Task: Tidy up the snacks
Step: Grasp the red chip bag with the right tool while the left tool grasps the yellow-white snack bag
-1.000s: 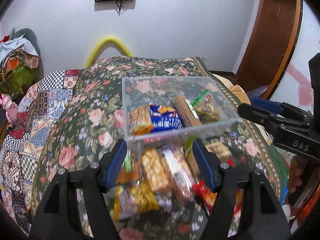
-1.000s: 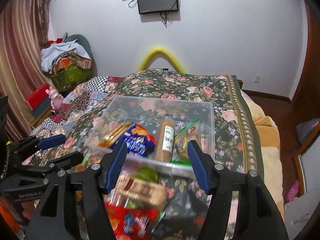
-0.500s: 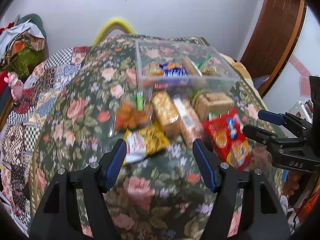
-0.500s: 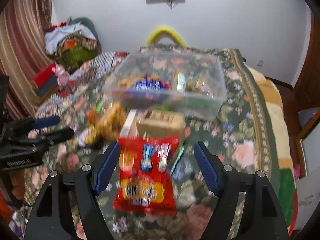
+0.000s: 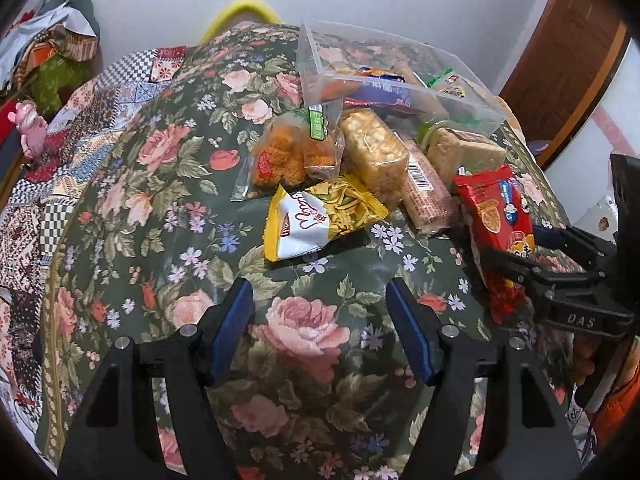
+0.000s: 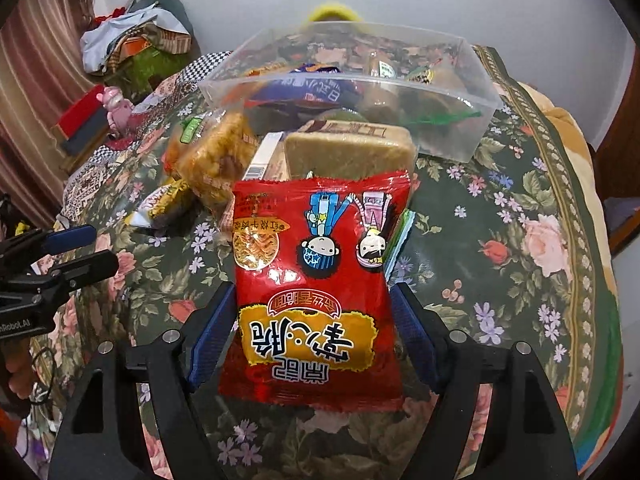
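Note:
A clear plastic bin [image 6: 448, 92] holding several snacks stands at the far side of the floral bedspread; it also shows in the left wrist view [image 5: 460, 96]. Loose snacks lie in front of it: an orange bun bag [image 5: 292, 152], a yellow-white chip bag [image 5: 316, 220], cracker packs [image 5: 376, 152] and a brown cake block [image 6: 348, 148]. A red snack bag [image 6: 316, 280] lies between the open fingers of my right gripper [image 6: 312, 336], which straddles it; the bag also shows in the left wrist view [image 5: 496, 220]. My left gripper [image 5: 320, 328] is open and empty above the bedspread, short of the chip bag.
The floral bedspread [image 5: 160, 184] covers the bed. Clothes are piled [image 6: 132, 40] at the far left by the wall. A pink toy [image 5: 30, 128] lies at the left edge. A wooden door [image 5: 568, 52] is on the right.
Both grippers have pulled back from the bin and lowered toward the bedspread. The right gripper has come down around the red snack bag, which now lies between its fingers.

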A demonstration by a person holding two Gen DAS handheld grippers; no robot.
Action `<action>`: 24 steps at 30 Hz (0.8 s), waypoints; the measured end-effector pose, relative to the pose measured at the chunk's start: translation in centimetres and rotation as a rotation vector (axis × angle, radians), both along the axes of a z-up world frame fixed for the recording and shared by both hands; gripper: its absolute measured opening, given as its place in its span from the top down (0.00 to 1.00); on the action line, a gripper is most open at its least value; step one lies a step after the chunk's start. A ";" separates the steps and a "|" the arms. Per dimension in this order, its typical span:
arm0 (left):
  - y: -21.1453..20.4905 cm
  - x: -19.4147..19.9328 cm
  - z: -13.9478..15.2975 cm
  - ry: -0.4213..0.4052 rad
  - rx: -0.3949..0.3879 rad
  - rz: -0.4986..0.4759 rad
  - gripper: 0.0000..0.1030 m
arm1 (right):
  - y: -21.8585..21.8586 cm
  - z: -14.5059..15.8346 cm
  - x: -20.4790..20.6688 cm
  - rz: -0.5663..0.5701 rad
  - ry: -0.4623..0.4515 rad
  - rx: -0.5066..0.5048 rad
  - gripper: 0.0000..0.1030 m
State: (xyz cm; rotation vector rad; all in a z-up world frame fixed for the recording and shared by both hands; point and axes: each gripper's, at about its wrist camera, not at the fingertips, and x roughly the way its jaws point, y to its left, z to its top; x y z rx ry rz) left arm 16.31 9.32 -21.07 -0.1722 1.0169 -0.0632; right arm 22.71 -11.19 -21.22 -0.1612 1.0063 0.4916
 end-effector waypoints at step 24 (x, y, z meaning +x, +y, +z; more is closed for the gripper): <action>-0.2 6.7 -3.3 -0.005 -0.011 -0.009 0.28 | -2.6 2.3 0.0 -0.042 -0.061 0.050 0.38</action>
